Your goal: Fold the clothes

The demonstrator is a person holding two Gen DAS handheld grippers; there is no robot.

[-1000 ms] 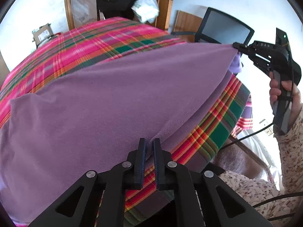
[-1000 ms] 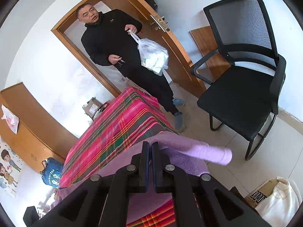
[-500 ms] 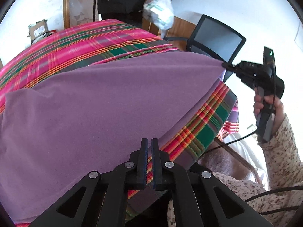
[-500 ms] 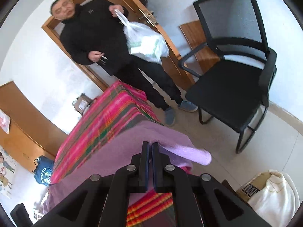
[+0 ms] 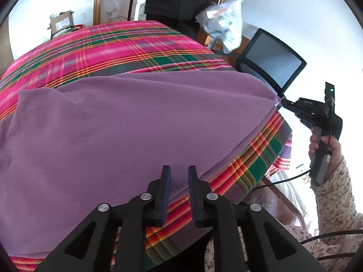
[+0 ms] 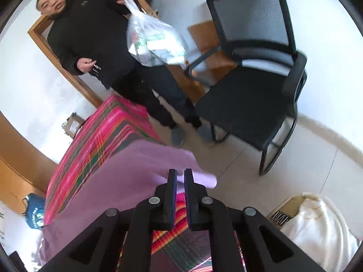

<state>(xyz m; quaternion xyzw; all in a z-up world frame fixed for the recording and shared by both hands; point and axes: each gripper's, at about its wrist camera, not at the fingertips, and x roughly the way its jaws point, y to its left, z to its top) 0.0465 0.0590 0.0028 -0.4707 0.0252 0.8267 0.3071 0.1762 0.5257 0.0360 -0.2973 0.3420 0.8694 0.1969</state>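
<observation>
A purple garment (image 5: 136, 124) lies spread flat over the near part of a table under a pink plaid cloth (image 5: 136, 45). My left gripper (image 5: 179, 170) hangs over the garment's near edge. Its jaws are opening, the cloth lies under them and the pads do not press it. My right gripper (image 6: 180, 173) is at the garment's far right corner (image 6: 140, 170), by the table's corner. Its jaws are opening by a narrow gap, with purple cloth showing in it. In the left wrist view the right gripper (image 5: 283, 101) has its tips at that corner.
A person in black (image 6: 90, 34) stands by the table's far end with a plastic bag (image 6: 154, 45). A black mesh chair (image 6: 249, 102) stands on the floor to the right. A cardboard box with white cloth (image 6: 317, 226) sits at the lower right.
Both grippers were shut on the garment's edge. Now the left jaws stand apart and the right show a slight gap. The garment has settled flatter. The person has swung the bag toward the chair.
</observation>
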